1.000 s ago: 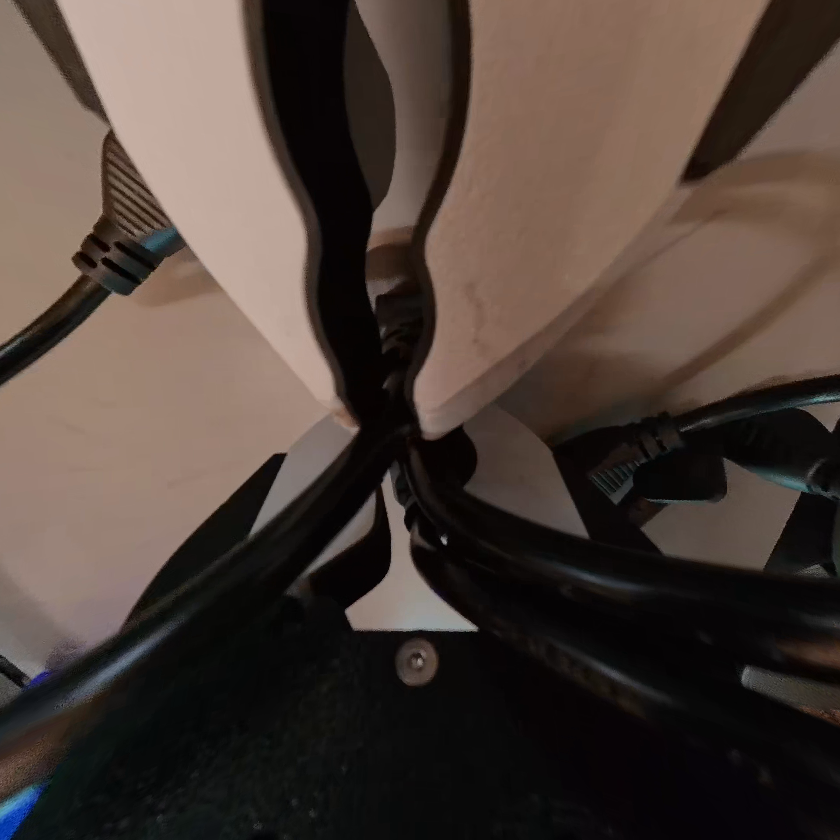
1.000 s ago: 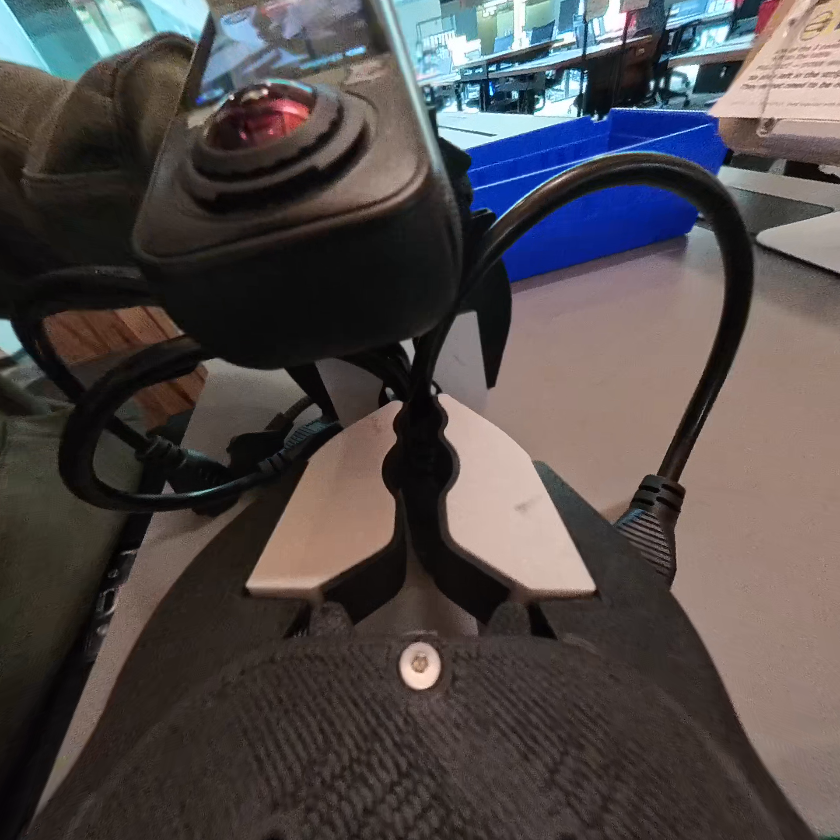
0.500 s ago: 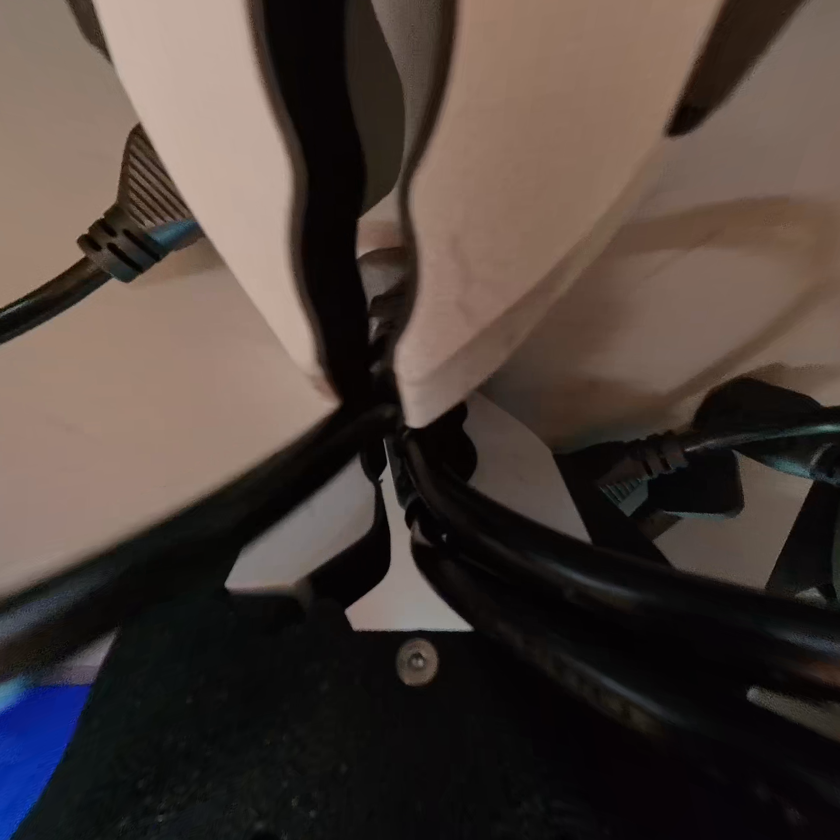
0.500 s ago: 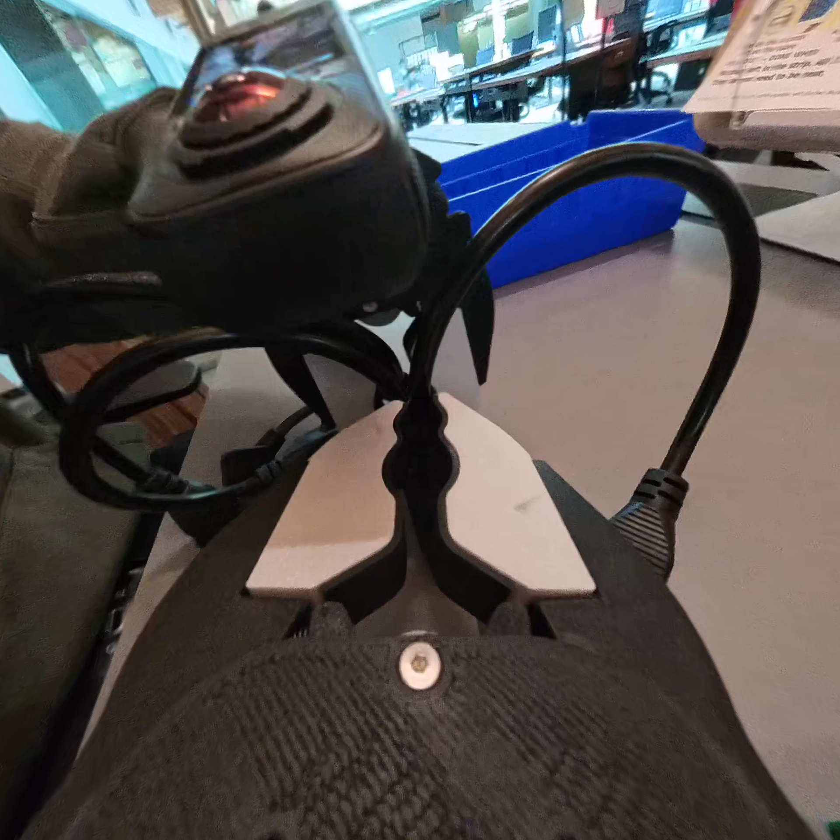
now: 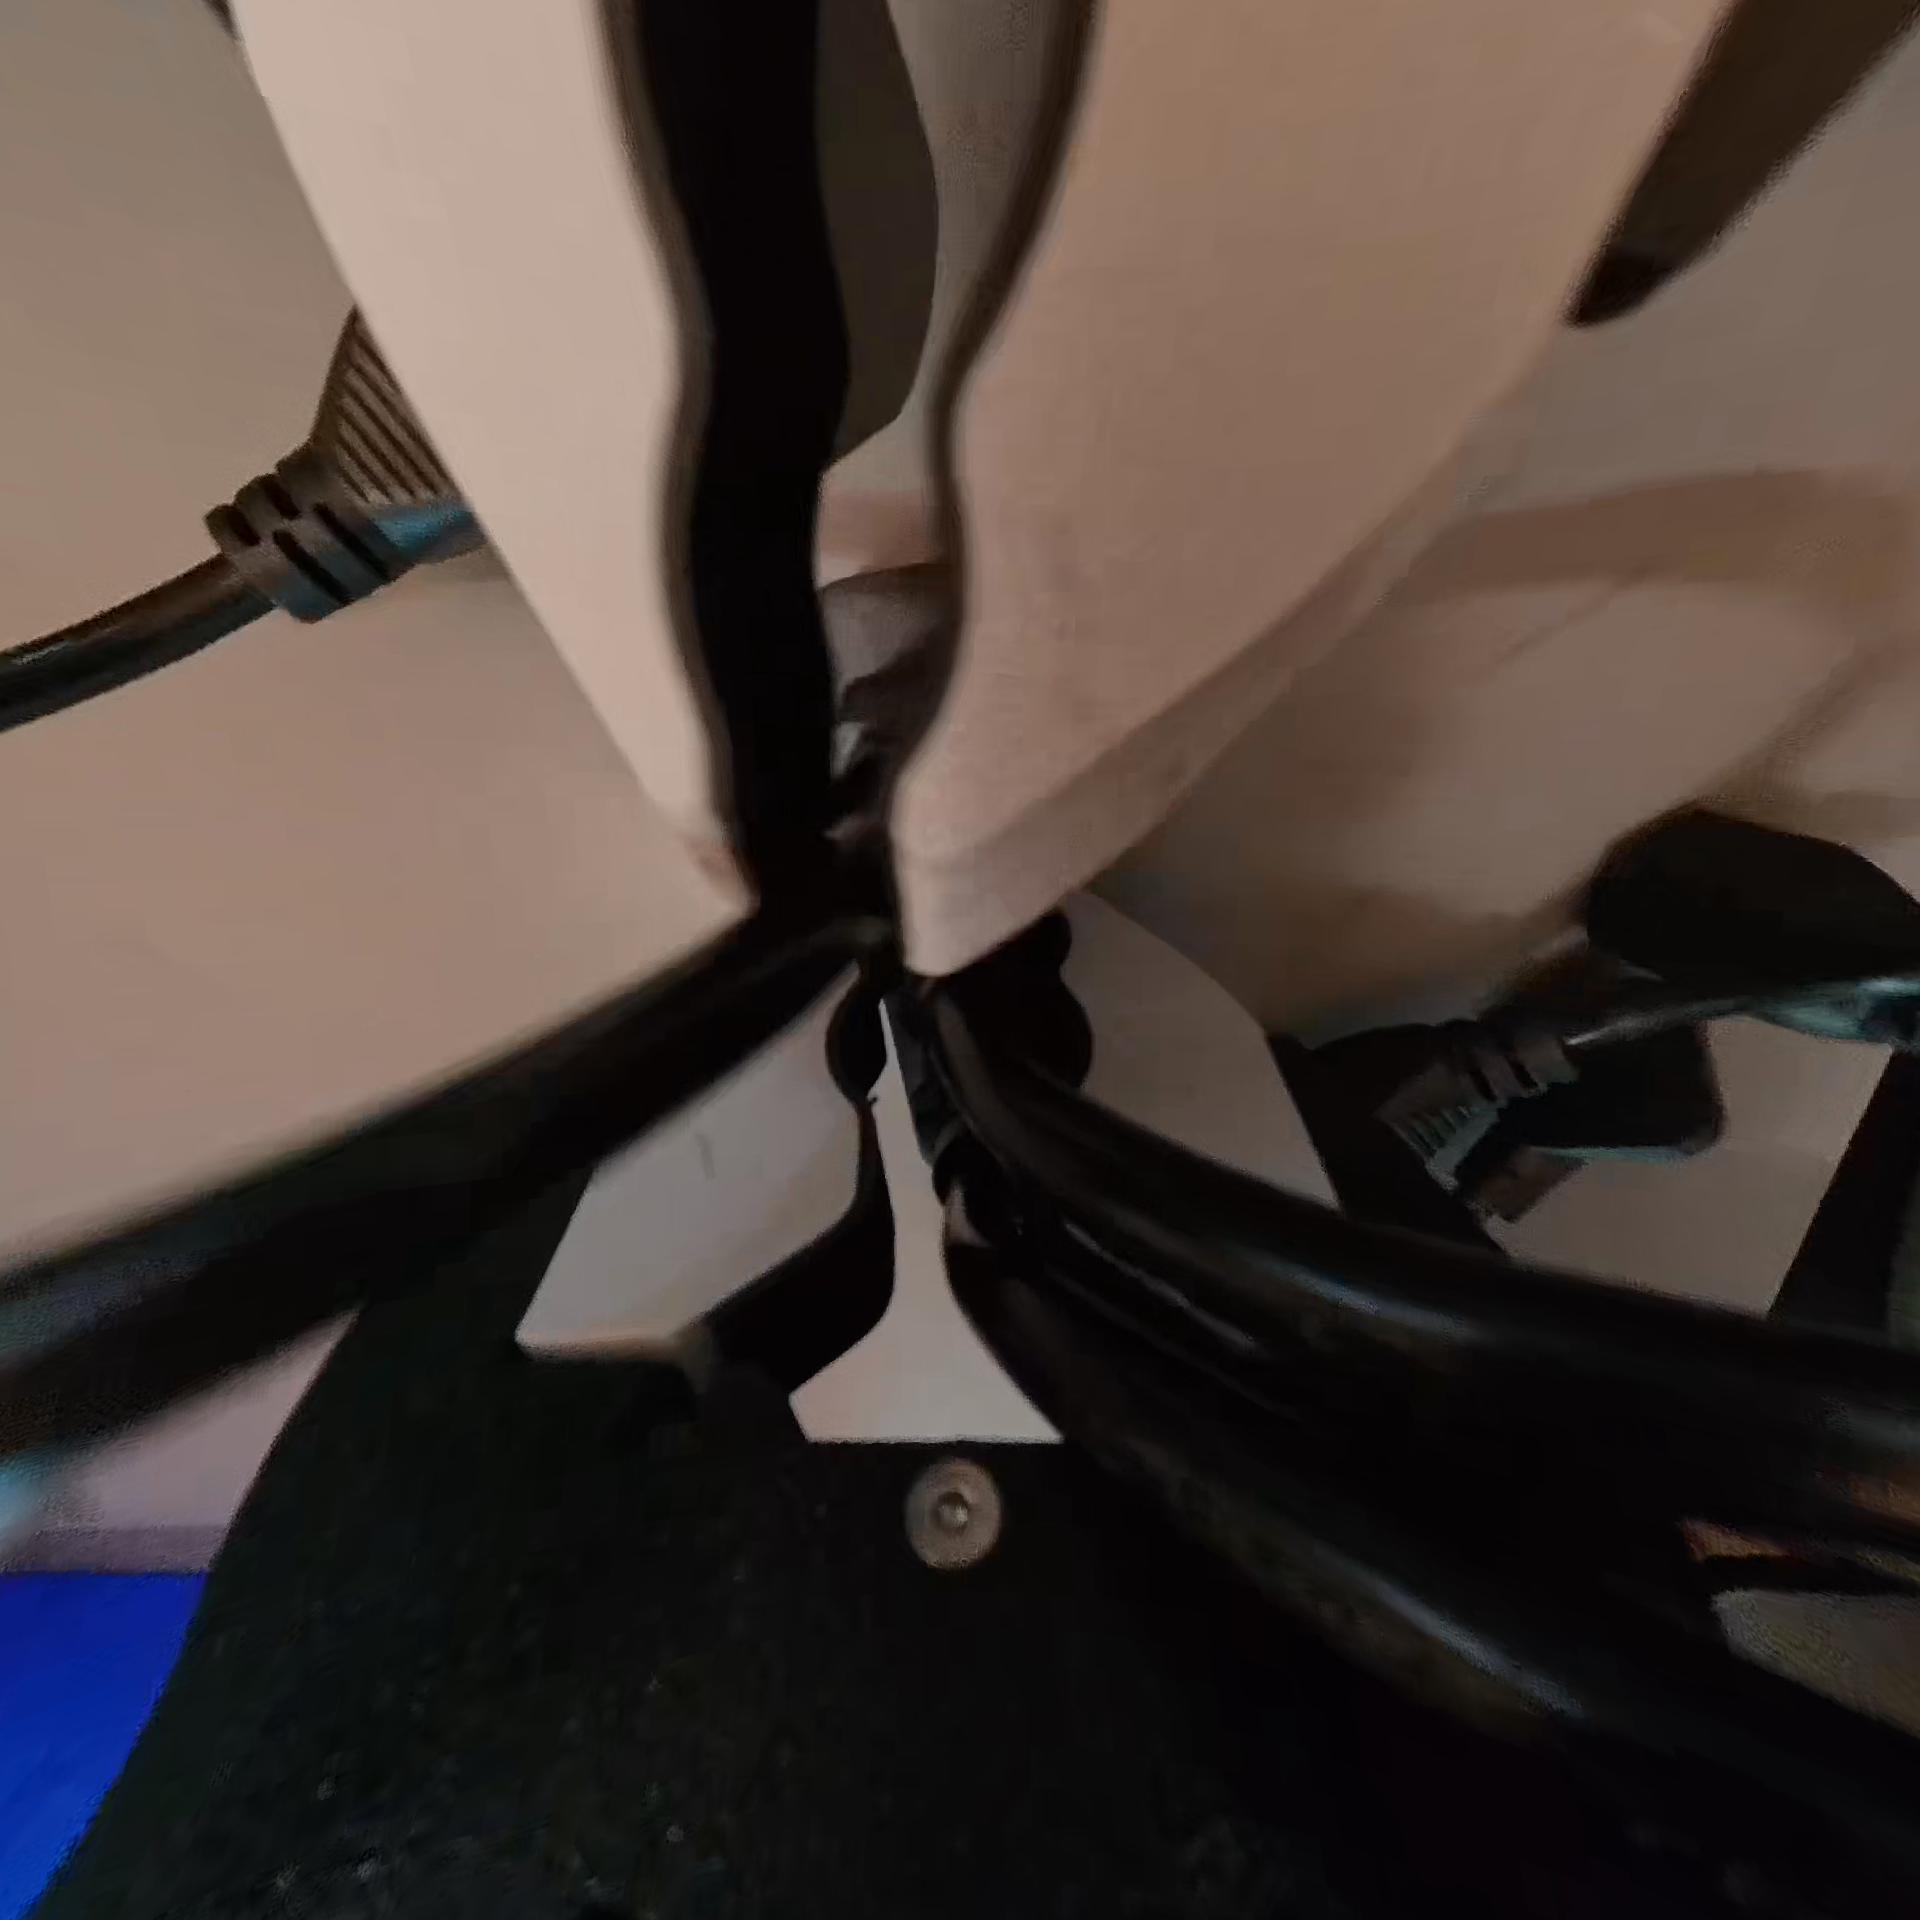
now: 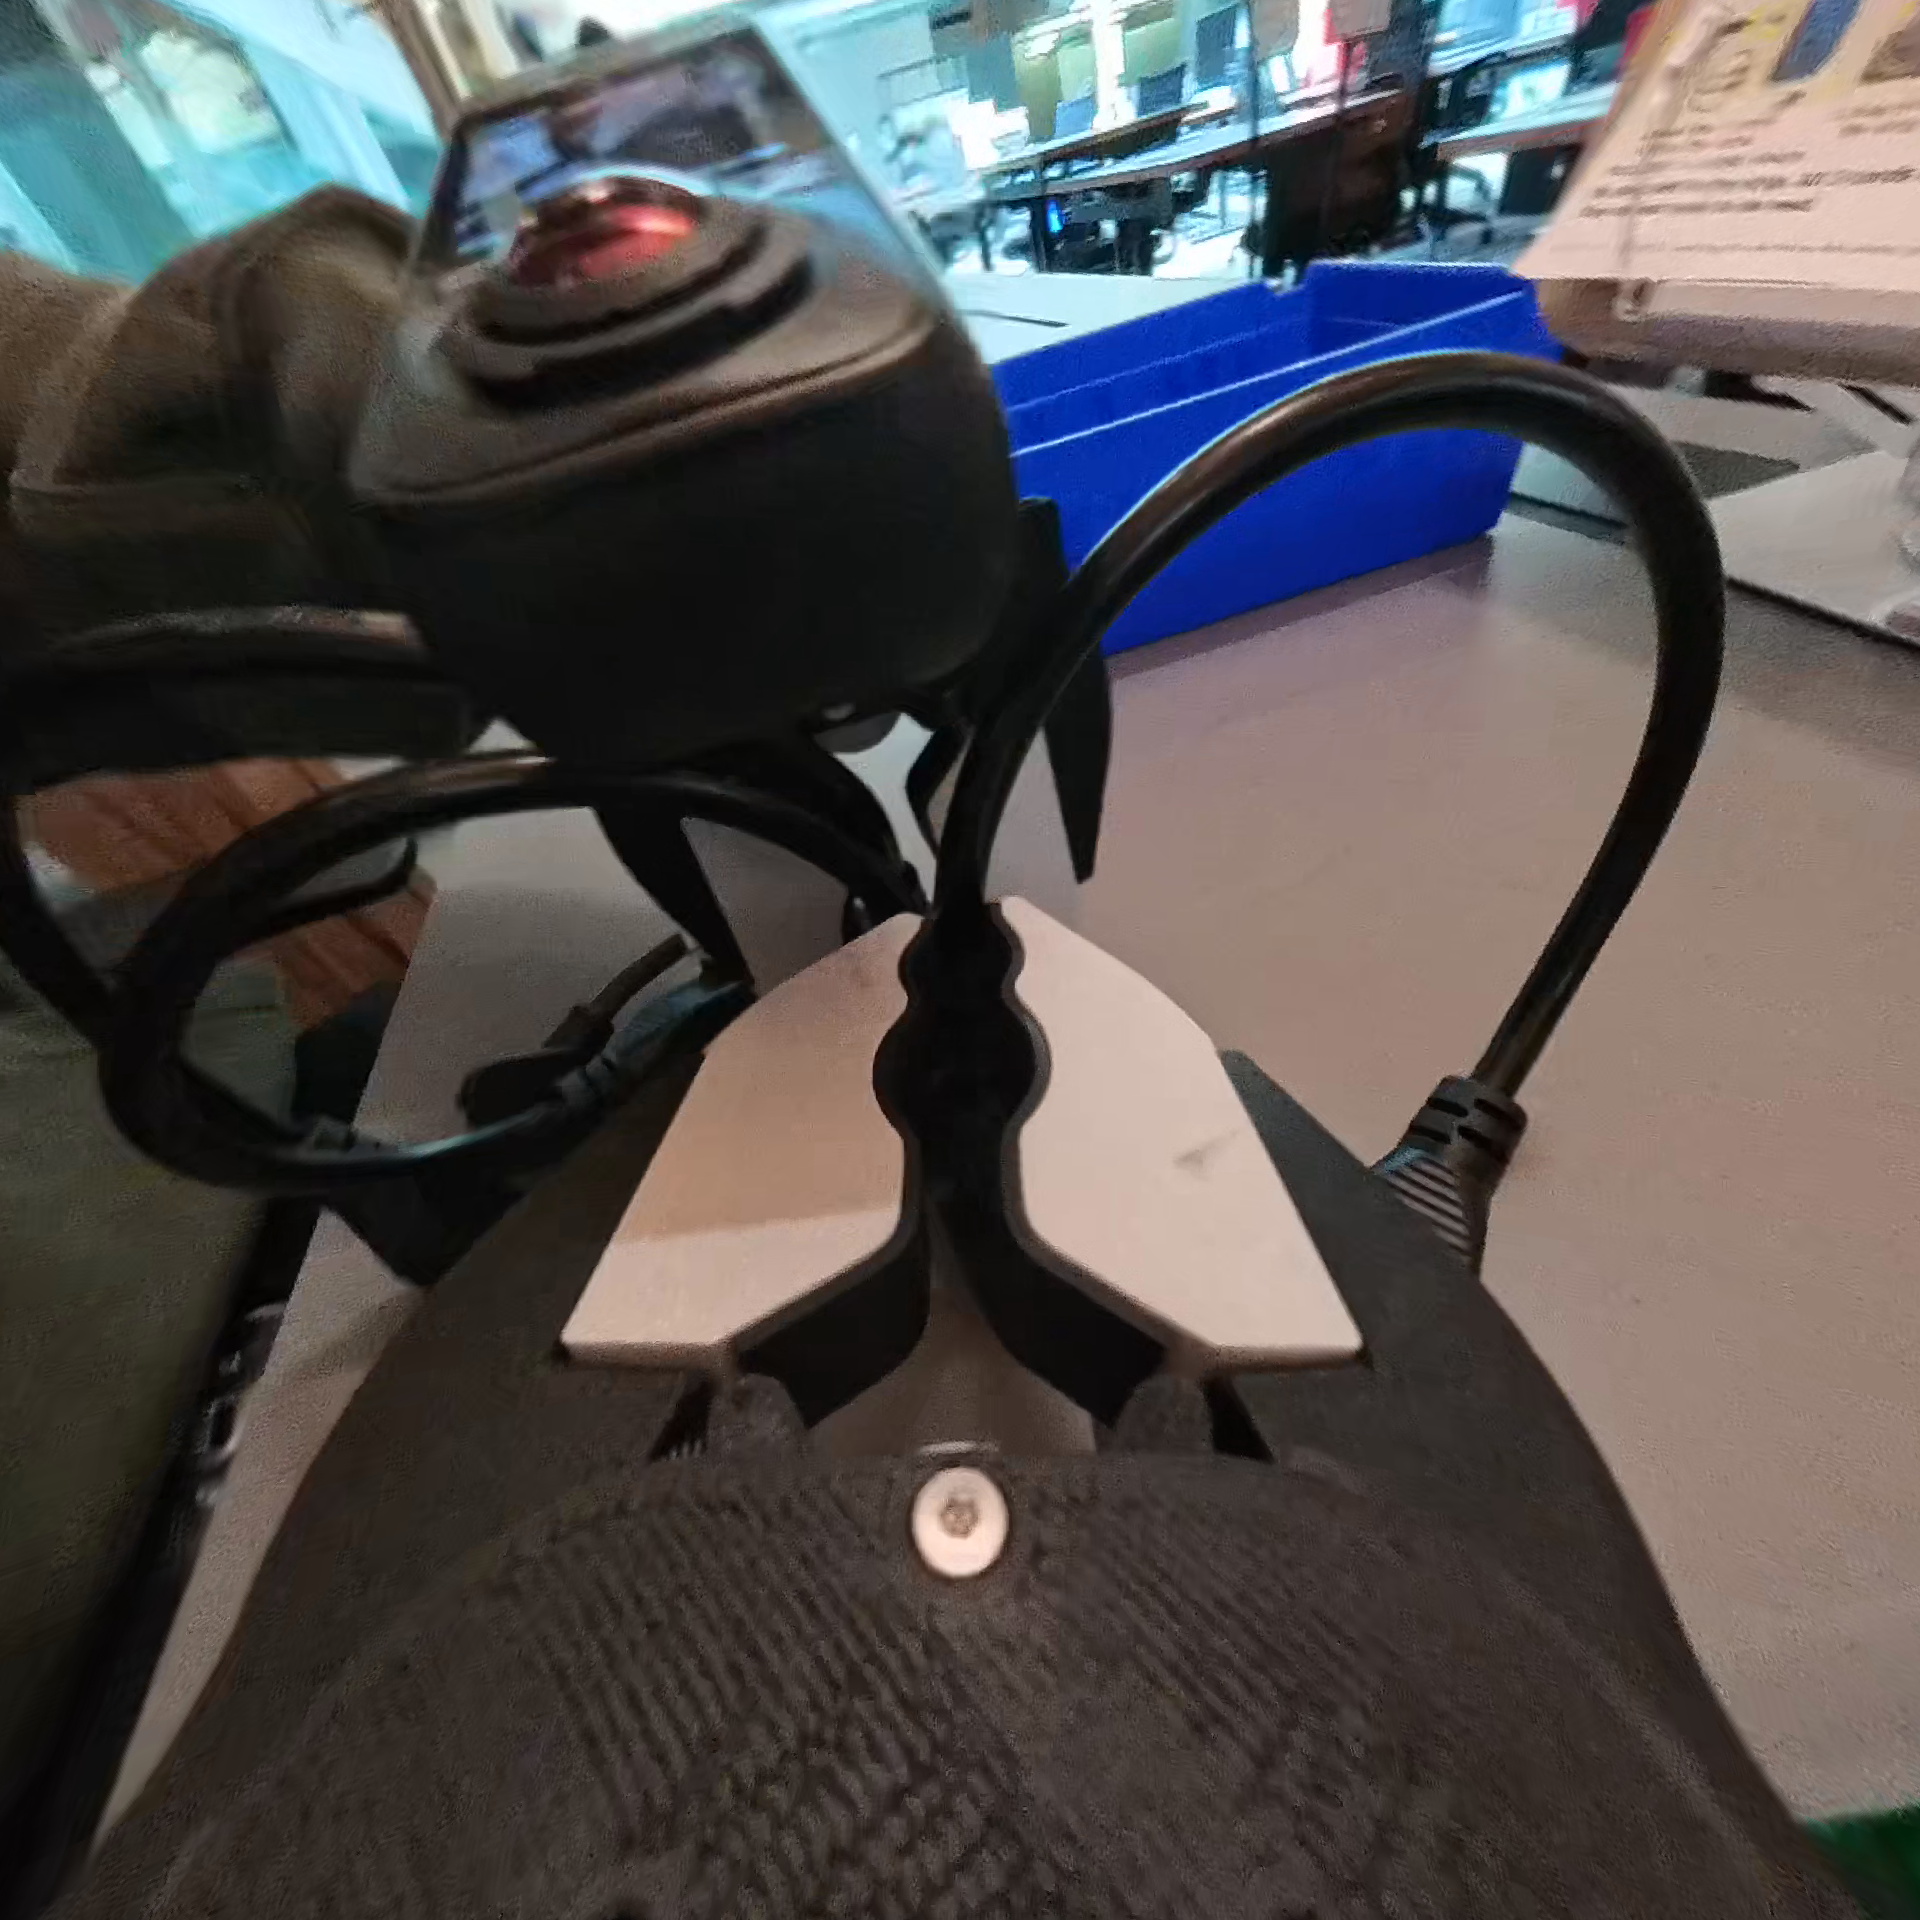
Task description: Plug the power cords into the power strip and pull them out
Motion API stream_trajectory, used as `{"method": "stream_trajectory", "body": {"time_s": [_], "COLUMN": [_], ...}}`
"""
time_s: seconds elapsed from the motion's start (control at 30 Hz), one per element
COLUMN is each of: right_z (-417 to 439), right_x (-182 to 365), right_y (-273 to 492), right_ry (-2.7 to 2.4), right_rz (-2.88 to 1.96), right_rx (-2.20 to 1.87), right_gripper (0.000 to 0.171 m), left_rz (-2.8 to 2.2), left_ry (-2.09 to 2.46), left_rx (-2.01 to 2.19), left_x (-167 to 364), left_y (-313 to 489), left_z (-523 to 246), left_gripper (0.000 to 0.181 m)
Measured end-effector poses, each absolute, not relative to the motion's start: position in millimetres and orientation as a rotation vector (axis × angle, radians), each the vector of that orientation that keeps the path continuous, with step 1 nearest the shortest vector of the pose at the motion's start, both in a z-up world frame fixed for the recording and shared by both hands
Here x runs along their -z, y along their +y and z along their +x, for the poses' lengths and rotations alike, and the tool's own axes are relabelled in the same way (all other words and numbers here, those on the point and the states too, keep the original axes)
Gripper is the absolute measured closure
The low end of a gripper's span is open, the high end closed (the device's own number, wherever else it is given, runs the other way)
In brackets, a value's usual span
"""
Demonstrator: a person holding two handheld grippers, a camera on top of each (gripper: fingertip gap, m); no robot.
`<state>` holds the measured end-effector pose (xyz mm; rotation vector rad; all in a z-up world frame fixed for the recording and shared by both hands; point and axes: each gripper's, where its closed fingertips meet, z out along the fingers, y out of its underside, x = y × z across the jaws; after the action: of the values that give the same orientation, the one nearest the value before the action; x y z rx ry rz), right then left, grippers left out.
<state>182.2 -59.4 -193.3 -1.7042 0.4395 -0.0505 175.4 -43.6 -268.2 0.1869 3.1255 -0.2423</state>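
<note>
In the right wrist view my right gripper [image 6: 961, 920] is shut on a black power cord [image 6: 1558, 436]. The cord arches up and to the right and ends in a plug [image 6: 1455, 1153] that rests on the grey table [image 6: 1351, 831]. The left gripper's camera housing [image 6: 675, 499] hangs just ahead, tip to tip with mine. In the left wrist view my left gripper [image 5: 883, 987] is shut on the black cord bundle [image 5: 1247, 1195], facing the right gripper's pale fingers [image 5: 1143, 520]. One plug [image 5: 322, 520] lies at the left, another [image 5: 1475, 1091] at the right. No power strip shows.
A blue bin [image 6: 1299, 488] stands on the table behind the grippers. A paper sign [image 6: 1745, 156] is at the back right. A gloved hand [image 6: 187, 343] holds the left gripper. A cord loop [image 6: 260, 987] hangs over the table's left edge. My hands' fingertips stand some 7 cm from each other. From the left gripper's tips to the plug [image 5: 322, 520] is close to 9 cm.
The left gripper has tilted and drawn back a little, still tip to tip with the right one. The cord loop at the left has widened. Both grippers stay shut.
</note>
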Motion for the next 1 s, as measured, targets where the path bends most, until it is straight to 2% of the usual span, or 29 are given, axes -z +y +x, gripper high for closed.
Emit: {"method": "stream_trajectory", "body": {"time_s": [0.07, 0.23, 0.33, 0.57, 0.67, 0.9, 1.0], "right_z": [169, 186, 169, 196, 170, 188, 166], "right_x": [193, 192, 192, 192, 192, 190, 190], "right_y": [-60, -61, -61, -64, -61, -63, -60], "right_ry": [0.321, 0.444, 0.275, 0.504, 0.259, 0.440, 0.246], "right_rz": [-1.767, -1.666, -1.741, -1.633, -1.780, -1.650, -1.765], "right_rx": [0.061, 0.081, 0.080, 0.088, 0.109, 0.104, 0.091], "right_gripper": [0.165, 0.165, 0.165, 0.165, 0.165, 0.165, 0.165], "left_rz": [0.259, 0.176, 0.232, 0.132, 0.235, 0.128, 0.221], "left_ry": [3.131, 3.125, 3.132, 3.119, 3.129, 3.123, 3.139], "left_rx": [0.240, 0.260, 0.286, 0.298, 0.291, 0.287, 0.295], "left_x": [268, 268, 268, 268, 268, 268, 268], "left_y": [-44, -44, -45, -46, -46, -45, -45], "left_z": [171, 176, 172, 181, 174, 181, 173], "left_gripper": [0.157, 0.156, 0.155, 0.155, 0.155, 0.156, 0.156]}}
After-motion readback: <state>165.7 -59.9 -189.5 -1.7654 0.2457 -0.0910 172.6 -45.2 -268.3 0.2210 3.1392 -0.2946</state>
